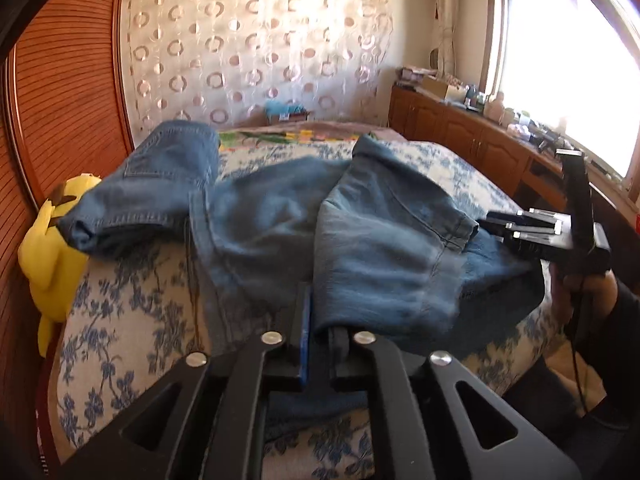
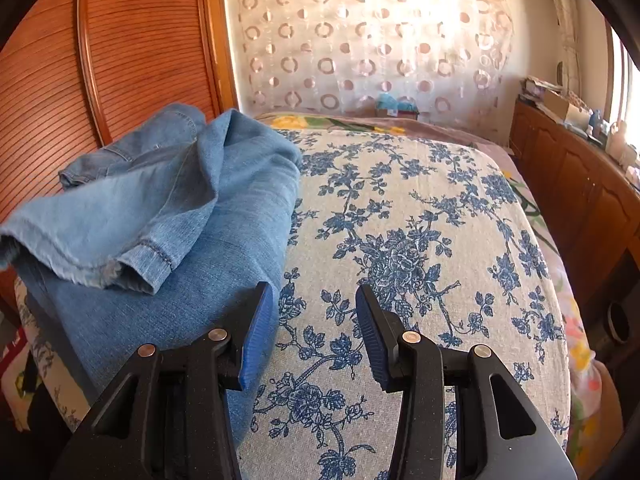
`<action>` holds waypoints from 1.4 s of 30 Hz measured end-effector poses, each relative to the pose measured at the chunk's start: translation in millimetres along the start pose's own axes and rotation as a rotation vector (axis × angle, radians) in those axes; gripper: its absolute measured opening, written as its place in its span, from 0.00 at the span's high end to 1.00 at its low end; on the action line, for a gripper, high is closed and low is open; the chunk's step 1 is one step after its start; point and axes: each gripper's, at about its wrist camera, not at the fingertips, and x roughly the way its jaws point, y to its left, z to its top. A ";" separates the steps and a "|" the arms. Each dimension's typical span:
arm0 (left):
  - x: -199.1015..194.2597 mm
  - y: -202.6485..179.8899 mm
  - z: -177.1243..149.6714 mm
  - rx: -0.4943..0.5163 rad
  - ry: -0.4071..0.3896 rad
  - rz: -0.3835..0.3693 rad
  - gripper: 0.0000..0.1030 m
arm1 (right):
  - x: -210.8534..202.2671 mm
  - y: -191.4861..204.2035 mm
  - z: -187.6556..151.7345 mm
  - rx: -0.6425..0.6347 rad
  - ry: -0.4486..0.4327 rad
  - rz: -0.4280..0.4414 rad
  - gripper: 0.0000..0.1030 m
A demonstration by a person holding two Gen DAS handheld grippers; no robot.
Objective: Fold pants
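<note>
Blue denim pants (image 1: pixel 260 220) lie crumpled across the floral bedspread (image 1: pixel 132 300), one leg end at the left and a hemmed leg end at the right. My left gripper (image 1: pixel 320 328) is shut on a fold of the denim, which drapes over its right finger and hides the tip. In the left wrist view my right gripper (image 1: pixel 504 224) sits at the pants' right edge, with a hand (image 1: pixel 580 292) holding it. In the right wrist view the right gripper (image 2: pixel 314 304) is open over bare bedspread (image 2: pixel 400 220), with nothing between its blue pads. Its left finger is next to the pants (image 2: pixel 180 200).
A yellow plush toy (image 1: pixel 52 248) leans at the bed's left edge against a slatted wooden door (image 1: pixel 60 80). A wooden cabinet (image 1: pixel 460 132) with clutter on top runs along the right under a bright window (image 1: pixel 560 60). A patterned curtain (image 2: pixel 360 40) hangs behind the bed.
</note>
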 end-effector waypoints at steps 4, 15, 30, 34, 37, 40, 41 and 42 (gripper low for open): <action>-3.5 4.3 -7.5 -0.004 0.011 0.032 0.75 | 0.1 0.2 -0.2 0.000 0.001 -0.001 0.58; -24.3 19.7 -16.5 -0.033 -0.019 0.036 0.66 | -0.4 -0.6 -0.3 0.002 -0.007 -0.003 0.58; -23.3 32.5 -40.5 0.005 0.045 0.062 0.53 | -0.1 0.6 -1.8 0.000 -0.007 -0.009 0.58; -24.7 32.2 -44.1 -0.001 0.038 0.068 0.52 | -4.3 2.8 -1.2 -0.013 -0.025 -0.016 0.58; -27.2 23.7 -40.2 0.016 0.013 0.061 0.52 | -7.2 8.7 2.8 -0.034 -0.031 -0.017 0.58; -23.8 7.7 -35.8 0.064 0.005 0.046 0.52 | -16.9 22.2 8.7 -0.065 -0.077 -0.003 0.58; -21.9 2.0 -34.7 0.078 0.003 0.041 0.52 | -19.2 27.7 12.8 -0.068 -0.075 0.026 0.58; -19.0 -4.4 -32.8 0.088 0.001 0.026 0.52 | -20.8 32.1 16.2 -0.068 -0.078 0.041 0.58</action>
